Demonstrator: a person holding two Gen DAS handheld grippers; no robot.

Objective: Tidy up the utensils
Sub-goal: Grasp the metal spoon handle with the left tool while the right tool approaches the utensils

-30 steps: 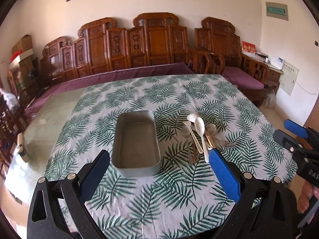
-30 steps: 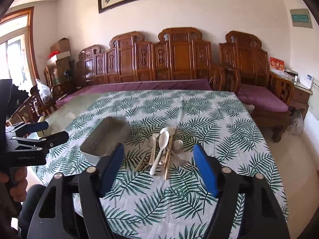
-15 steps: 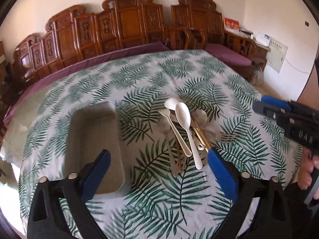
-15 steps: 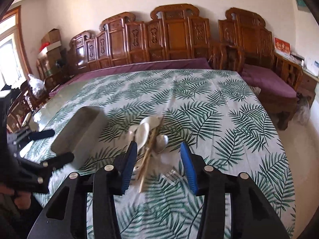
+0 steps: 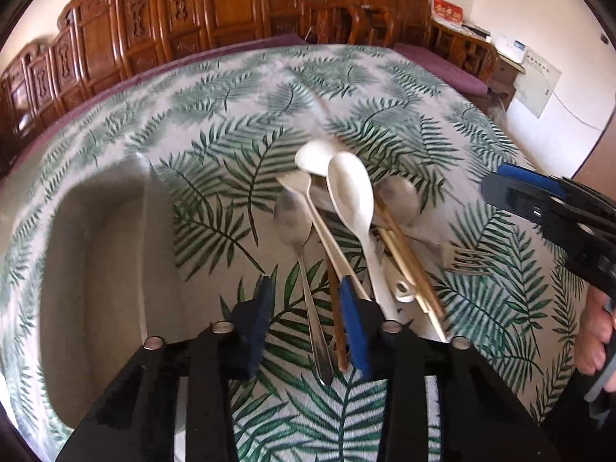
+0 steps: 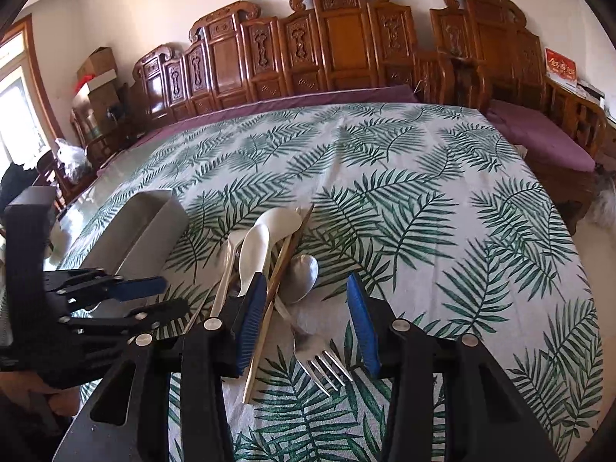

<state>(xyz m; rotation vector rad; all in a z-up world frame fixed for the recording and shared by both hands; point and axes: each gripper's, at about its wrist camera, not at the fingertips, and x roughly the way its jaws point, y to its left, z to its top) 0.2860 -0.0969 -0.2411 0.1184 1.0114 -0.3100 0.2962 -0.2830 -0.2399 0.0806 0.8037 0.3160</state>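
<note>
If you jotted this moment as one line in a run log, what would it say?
left hand-held gripper: closing around metal spoon handle, not gripped | right hand-held gripper: open over silver metal fork | grey rectangular metal tray: empty

The bench (image 6: 442, 200) was covered by a pale cloth (image 5: 238, 123) printed with green fern leaves; at its left edge bare glossy surface showed. On the cloth lay a grey rectangular tray (image 5: 96, 269) and, just beside it to the right, a loose heap of utensils: two white spoons (image 5: 352, 192), metal spoons (image 5: 292, 219), wooden chopsticks (image 6: 285, 265) and a metal fork (image 6: 321, 362), overlapping one another.
</note>
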